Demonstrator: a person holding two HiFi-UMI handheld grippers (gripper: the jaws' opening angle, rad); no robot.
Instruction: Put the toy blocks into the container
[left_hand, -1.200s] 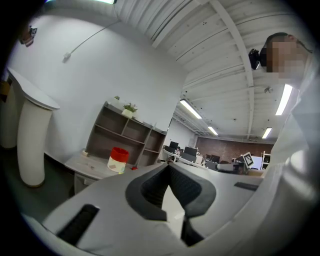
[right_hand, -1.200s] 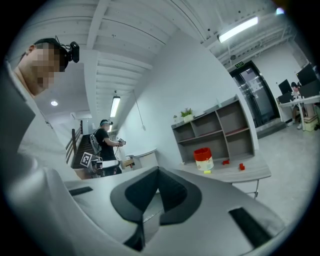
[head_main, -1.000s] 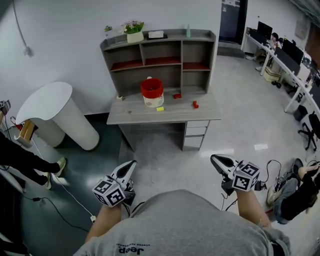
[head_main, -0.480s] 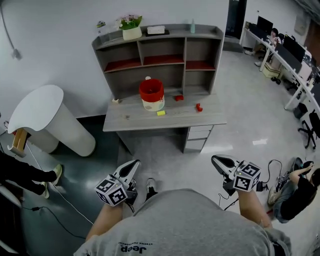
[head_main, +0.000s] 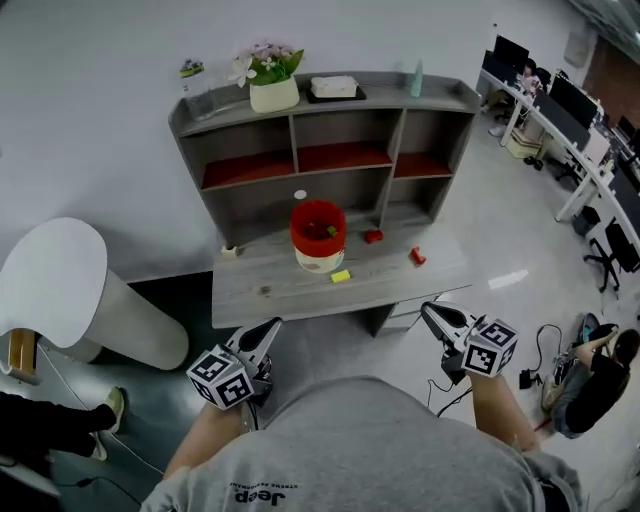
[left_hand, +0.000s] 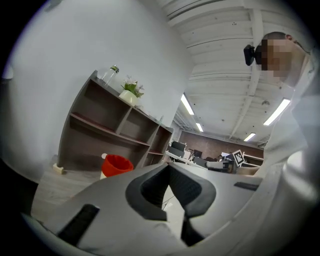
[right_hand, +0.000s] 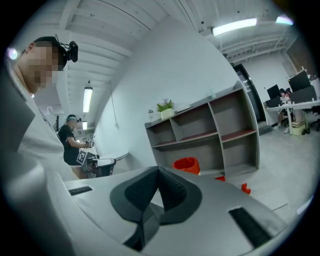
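Observation:
A red container (head_main: 318, 232) stands on the grey desk (head_main: 262, 291) under the shelves; something dark red lies inside it. A yellow block (head_main: 341, 276) lies just in front of it. One red block (head_main: 373, 237) sits to its right and another red block (head_main: 417, 257) further right. My left gripper (head_main: 270, 325) and right gripper (head_main: 428, 310) are held level short of the desk's front edge, both shut and empty. The left gripper view shows the container (left_hand: 116, 165) beyond its closed tips. In the right gripper view the container (right_hand: 186, 164) and a red block (right_hand: 245, 188) appear.
The shelf unit (head_main: 390, 130) rises behind the desk, with a flower pot (head_main: 270, 90), a white box (head_main: 334, 87) and a bottle (head_main: 417, 78) on top. A white curved counter (head_main: 70, 290) stands at the left. Office desks (head_main: 570, 150) and a seated person (head_main: 600, 380) are at the right.
Both grippers and my view have come closer to the desk, which now reaches almost to the gripper tips. The jaws of both stay shut.

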